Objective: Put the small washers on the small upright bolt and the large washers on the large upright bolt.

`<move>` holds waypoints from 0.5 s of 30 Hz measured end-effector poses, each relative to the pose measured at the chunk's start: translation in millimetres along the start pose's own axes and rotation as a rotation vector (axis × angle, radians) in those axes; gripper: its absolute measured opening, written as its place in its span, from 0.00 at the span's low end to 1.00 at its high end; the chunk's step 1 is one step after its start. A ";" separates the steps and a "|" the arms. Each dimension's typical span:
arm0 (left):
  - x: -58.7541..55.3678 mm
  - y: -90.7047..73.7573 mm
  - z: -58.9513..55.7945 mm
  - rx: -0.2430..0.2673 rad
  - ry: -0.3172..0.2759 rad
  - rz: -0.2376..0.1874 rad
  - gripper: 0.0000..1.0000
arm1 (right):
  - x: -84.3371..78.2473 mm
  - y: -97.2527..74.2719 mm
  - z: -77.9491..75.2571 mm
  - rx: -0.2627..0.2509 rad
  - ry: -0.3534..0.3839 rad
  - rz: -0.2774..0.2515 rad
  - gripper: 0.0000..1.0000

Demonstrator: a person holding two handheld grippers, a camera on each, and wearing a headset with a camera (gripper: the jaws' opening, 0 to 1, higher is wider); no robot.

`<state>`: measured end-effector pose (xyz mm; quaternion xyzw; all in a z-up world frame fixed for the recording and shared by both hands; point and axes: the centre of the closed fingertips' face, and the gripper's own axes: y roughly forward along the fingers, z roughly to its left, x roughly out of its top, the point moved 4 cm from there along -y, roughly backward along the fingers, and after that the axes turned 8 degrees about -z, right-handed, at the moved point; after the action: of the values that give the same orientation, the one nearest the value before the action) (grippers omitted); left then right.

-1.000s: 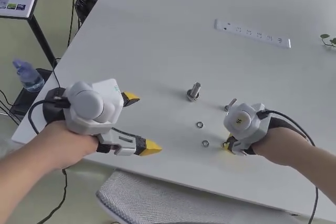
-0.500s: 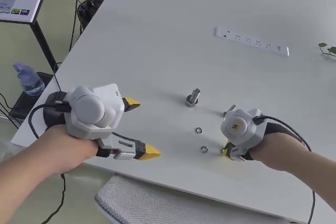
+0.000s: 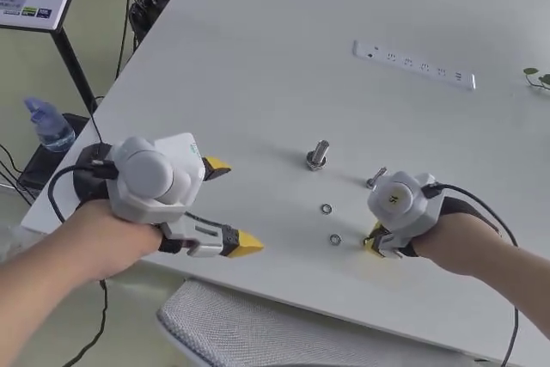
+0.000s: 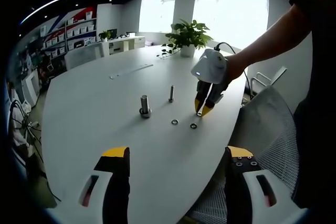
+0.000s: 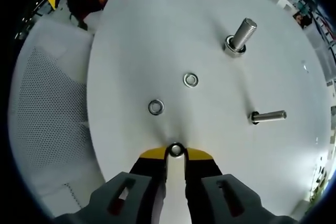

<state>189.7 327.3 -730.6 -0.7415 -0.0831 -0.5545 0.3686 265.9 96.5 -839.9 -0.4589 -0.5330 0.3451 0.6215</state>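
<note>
A large upright bolt (image 3: 318, 154) (image 5: 240, 35) (image 4: 144, 106) stands mid-table with a washer around its foot. To its right is the thin small bolt (image 3: 375, 178) (image 5: 268, 115) (image 4: 171, 93). Two loose washers lie flat in front of them, one (image 3: 326, 209) (image 5: 190, 80) nearer the bolts and one (image 3: 335, 239) (image 5: 156, 107) nearer the table edge. My right gripper (image 3: 375, 245) (image 5: 177, 153) (image 4: 201, 112) points down at the table, shut on a third washer (image 5: 177, 149) held between its yellow tips. At the left, over the table's near edge, my left gripper (image 3: 232, 204) (image 4: 178, 153) is open with nothing in it.
A white power strip (image 3: 412, 64) lies at the far side of the table (image 3: 258, 58). A mesh chair (image 3: 223, 333) sits under the near edge. A potted plant (image 4: 186, 38) stands at the table's far end. Beside the table on the left are a water bottle (image 3: 47, 125) and cables.
Both grippers have kept their places; the right one stays tips-down beside the loose washers. The small shift of the picture comes from the head camera.
</note>
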 end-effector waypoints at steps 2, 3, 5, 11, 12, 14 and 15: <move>0.7 -1.2 -0.4 -0.003 0.006 0.006 0.73 | 0.4 -0.4 -1.1 0.001 0.011 -0.010 0.12; 2.1 -2.3 -0.3 -0.003 0.008 0.007 0.73 | 0.0 0.0 -1.8 0.002 0.020 -0.013 0.12; 4.3 -3.9 0.6 -0.003 0.011 0.007 0.73 | 0.3 0.1 -1.3 0.000 0.020 -0.022 0.12; 3.9 -4.6 5.6 0.005 0.014 0.009 0.72 | 1.4 -4.2 -4.5 -0.009 0.024 -0.032 0.12; 4.1 -4.3 5.2 0.004 0.014 0.007 0.72 | 2.1 -6.3 -6.1 -0.013 0.021 -0.031 0.12; 3.7 -3.4 4.7 0.003 0.011 0.006 0.72 | 2.4 -8.5 -9.2 -0.013 0.023 -0.031 0.12; 3.5 -3.1 4.7 0.002 0.011 0.007 0.72 | 4.2 -12.8 -10.6 -0.018 0.022 -0.032 0.12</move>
<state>192.9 331.6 -726.6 -0.7383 -0.0793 -0.5571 0.3718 276.3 93.9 -826.6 -0.4596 -0.5364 0.3255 0.6285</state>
